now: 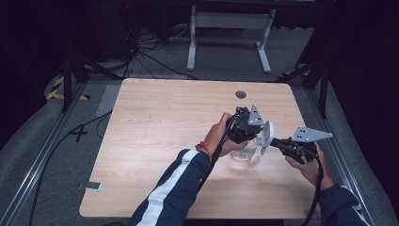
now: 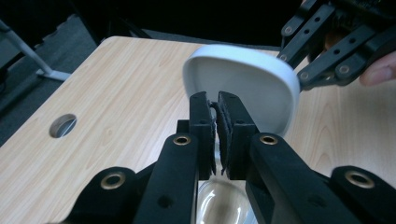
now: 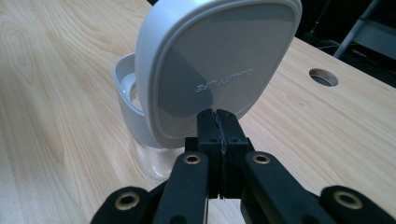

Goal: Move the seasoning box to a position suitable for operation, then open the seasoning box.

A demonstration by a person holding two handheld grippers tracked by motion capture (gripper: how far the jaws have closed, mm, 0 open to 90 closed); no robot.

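**Holding a lid upright beside a clear jar**

Gripping the edge of a white lid (image 3: 219, 65), the right gripper (image 3: 218, 122) has its two black jaws pressed together on the rim, with almost no gap between them. The lid stands on edge, its grey top face with small embossed lettering turned toward the right gripper's camera. In the left gripper view the hollow underside of the lid (image 2: 247, 88) faces the left gripper, and the right gripper's jaws meet the lid's rim at upper right.

The left gripper (image 2: 218, 105) has its jaws drawn narrow, with a thin dark strip between the pads; what that strip belongs to cannot be told. Below these jaws the round clear jar (image 2: 222, 205) shows.

In the right gripper view the jar (image 3: 140, 140) stands on the wooden table (image 3: 56, 93) just behind the lid, with a white collar above a clear body.

From the high view, both grippers meet over the right half of the table (image 1: 155, 127): the left gripper (image 1: 244, 125) above the jar (image 1: 242, 155), the right gripper (image 1: 282, 143) just beside it, and the lid (image 1: 266, 136) between them. A round hole (image 1: 240, 94) lies near the table's far edge.
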